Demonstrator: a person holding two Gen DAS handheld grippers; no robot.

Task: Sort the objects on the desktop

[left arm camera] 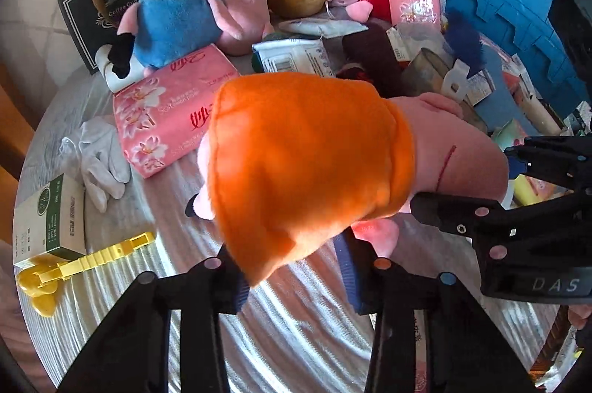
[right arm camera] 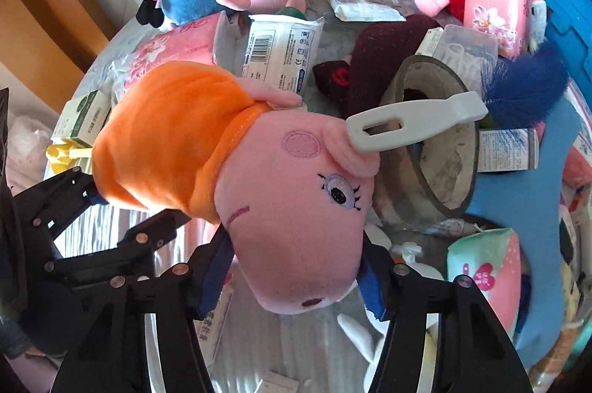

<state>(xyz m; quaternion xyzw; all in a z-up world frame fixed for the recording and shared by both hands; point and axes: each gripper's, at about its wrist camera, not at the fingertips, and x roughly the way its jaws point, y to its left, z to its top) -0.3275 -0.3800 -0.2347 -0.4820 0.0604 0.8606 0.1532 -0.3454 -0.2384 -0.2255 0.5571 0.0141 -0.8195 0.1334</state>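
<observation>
1. The pig (right arm camera: 259, 178), a plush toy in an orange dress, is held above the desk (left arm camera: 296, 319), between both grippers.
2. The left gripper (left arm camera: 296, 267) has its fingers clamped on the dress hem.
3. The right gripper (right arm camera: 296, 278) has its fingers clamped on the snout.
4. Judgement: the pig is light, soft and compressible; it should sag, so a hold on the stuffed body is firmer than loose fabric.
5. Its surface is fuzzy pile, with rounded forms.

pink pig plush (right arm camera: 296, 208) wears an orange dress; upper left, another pig plush (left arm camera: 174, 23) wears blue; the tissue pack (left arm camera: 166, 104) is pink, flower-printed.
</observation>
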